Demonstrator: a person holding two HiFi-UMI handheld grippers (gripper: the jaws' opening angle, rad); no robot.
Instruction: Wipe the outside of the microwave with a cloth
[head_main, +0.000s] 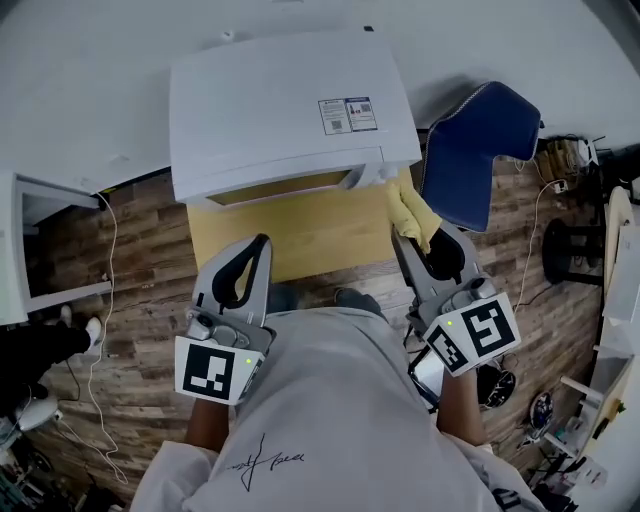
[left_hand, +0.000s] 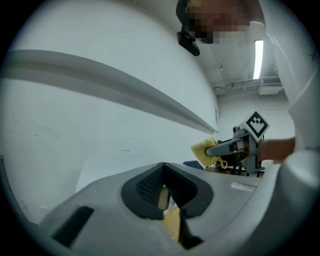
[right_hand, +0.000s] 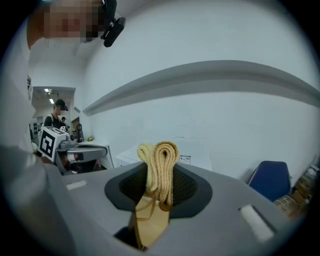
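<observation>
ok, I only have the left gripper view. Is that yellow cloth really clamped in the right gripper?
Observer: Yes. Its own view shows the right gripper with its jaws shut on the folded yellow terry cloth.
Operator: Where is it relative to the microwave?
Observer: In the head view the cloth is at the front right corner of the white box-shaped microwave. I cannot tell whether they touch.

Wood-plank floor (head_main: 140, 260), white wall (head_main: 90, 70), a blue chair (head_main: 470, 150) beside the yellow table (head_main: 300, 235)
</observation>
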